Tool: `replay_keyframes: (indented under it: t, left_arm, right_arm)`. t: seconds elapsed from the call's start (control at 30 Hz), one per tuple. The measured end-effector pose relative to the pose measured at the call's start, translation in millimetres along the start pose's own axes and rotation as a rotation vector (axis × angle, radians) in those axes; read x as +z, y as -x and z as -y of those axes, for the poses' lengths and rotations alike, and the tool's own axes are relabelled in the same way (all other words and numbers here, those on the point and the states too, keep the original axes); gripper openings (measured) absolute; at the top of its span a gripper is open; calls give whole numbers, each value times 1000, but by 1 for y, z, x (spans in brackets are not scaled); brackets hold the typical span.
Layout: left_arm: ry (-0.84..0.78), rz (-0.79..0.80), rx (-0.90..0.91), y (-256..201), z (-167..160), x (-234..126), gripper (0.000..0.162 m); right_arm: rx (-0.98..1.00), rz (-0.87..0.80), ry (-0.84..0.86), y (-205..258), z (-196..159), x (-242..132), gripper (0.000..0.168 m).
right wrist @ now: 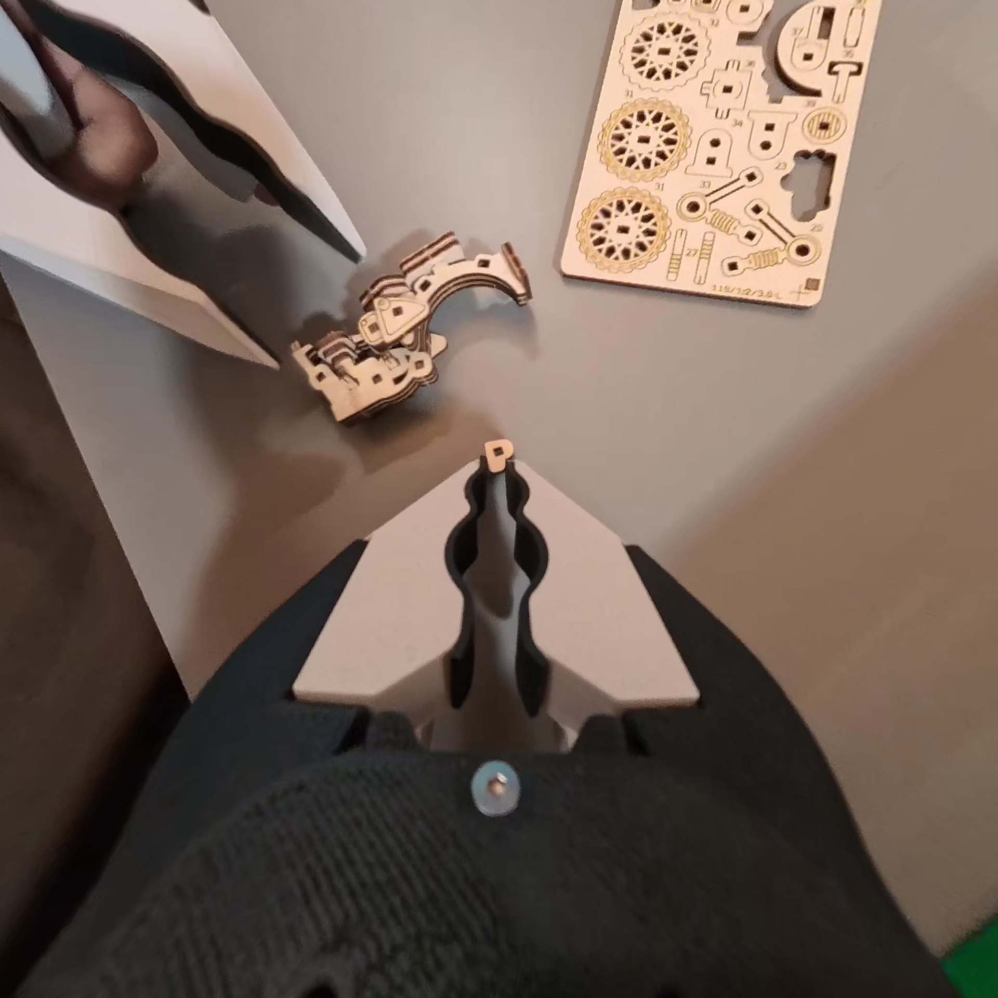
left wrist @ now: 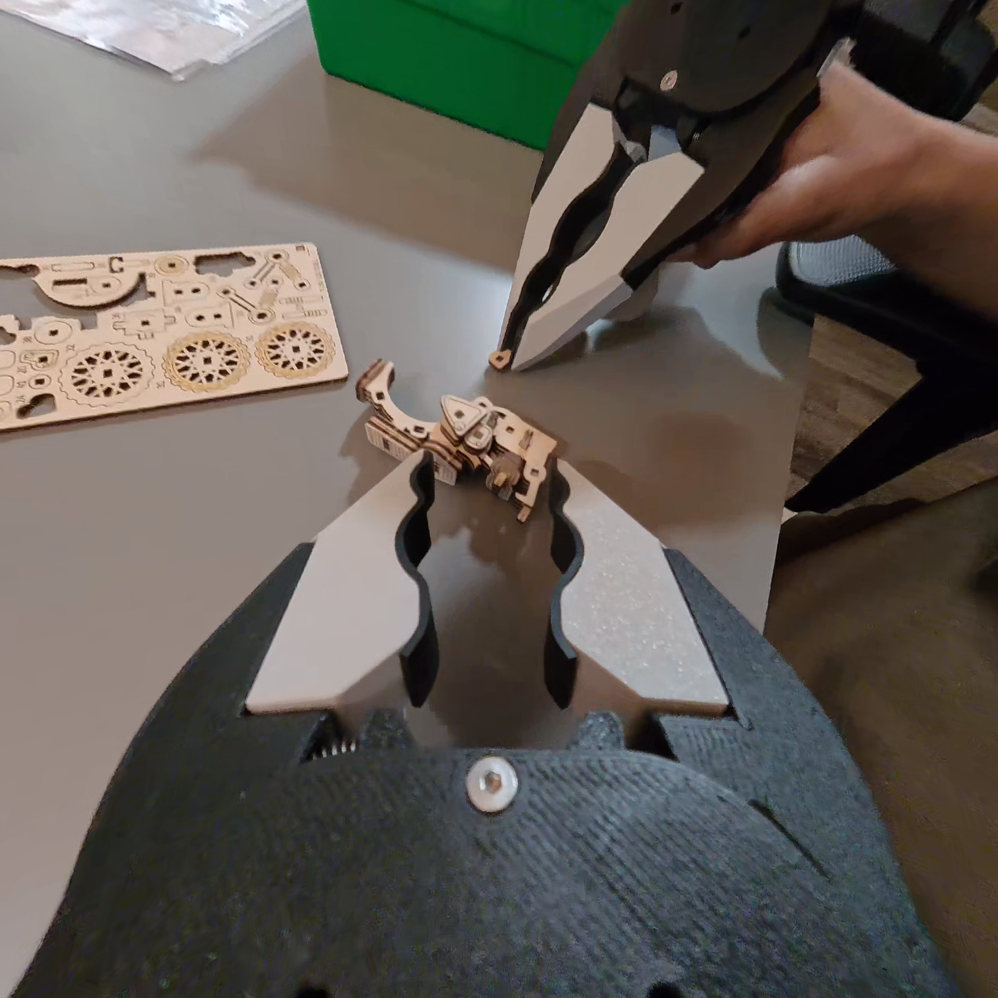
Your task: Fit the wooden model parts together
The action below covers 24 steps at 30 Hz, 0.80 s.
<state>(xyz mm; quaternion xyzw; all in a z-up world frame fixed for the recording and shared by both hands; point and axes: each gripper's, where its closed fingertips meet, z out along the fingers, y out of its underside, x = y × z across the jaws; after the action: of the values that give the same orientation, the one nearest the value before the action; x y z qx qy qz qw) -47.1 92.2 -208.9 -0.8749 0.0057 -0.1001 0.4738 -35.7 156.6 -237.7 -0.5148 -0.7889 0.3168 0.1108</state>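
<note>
A partly built wooden model point(left wrist: 464, 437) lies on the grey table point(left wrist: 216, 540). My left gripper point(left wrist: 491, 464) is open, its fingertips on either side of the model's near end. In the right wrist view the left gripper point(right wrist: 318, 310) reaches in from the upper left, its lower tip at the model point(right wrist: 378, 335). My right gripper point(right wrist: 499, 467) is shut on a small wooden piece point(right wrist: 498, 452) with a square hole, held just above the table, a short way from the model. The right gripper point(left wrist: 510, 362) and its piece point(left wrist: 499, 359) also show in the left wrist view.
A laser-cut wooden parts sheet point(left wrist: 162, 335) with wheels and links lies flat on the table; it also shows in the right wrist view point(right wrist: 718, 162). A green box point(left wrist: 459, 54) and a clear plastic bag point(left wrist: 162, 32) sit at the back. The table edge point(left wrist: 783, 486) and a black chair point(left wrist: 891, 302) are at the right.
</note>
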Motion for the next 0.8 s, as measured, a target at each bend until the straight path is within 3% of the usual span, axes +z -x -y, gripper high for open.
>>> replay_keyframes:
  t: [0.1,0.17,0.2,0.37,0.53,0.7,0.8]
  left_arm:
    - [10,16,10,-3,-3,1,43]
    - [7,29,16,-3,-3,0,43]
    - [12,29,11,-2,-4,0,43]
    - [15,6,-72,3,-5,0,42]
    - [14,-66,-194,3,-7,0,42]
    - [13,-123,-290,4,-9,0,45]
    - [1,-175,-379,5,-9,0,48]
  right_arm:
    - [0,-8,-18,0,-2,-2,10]
    - [-16,-25,-50,-1,4,-6,43]
    - [-34,-24,-78,2,9,-9,49]
    - [-179,51,-189,33,29,-12,60]
    - [-259,17,-120,42,25,10,61]
    - [-304,-18,-77,42,23,22,41]
    - [-317,-31,-93,43,27,20,41]
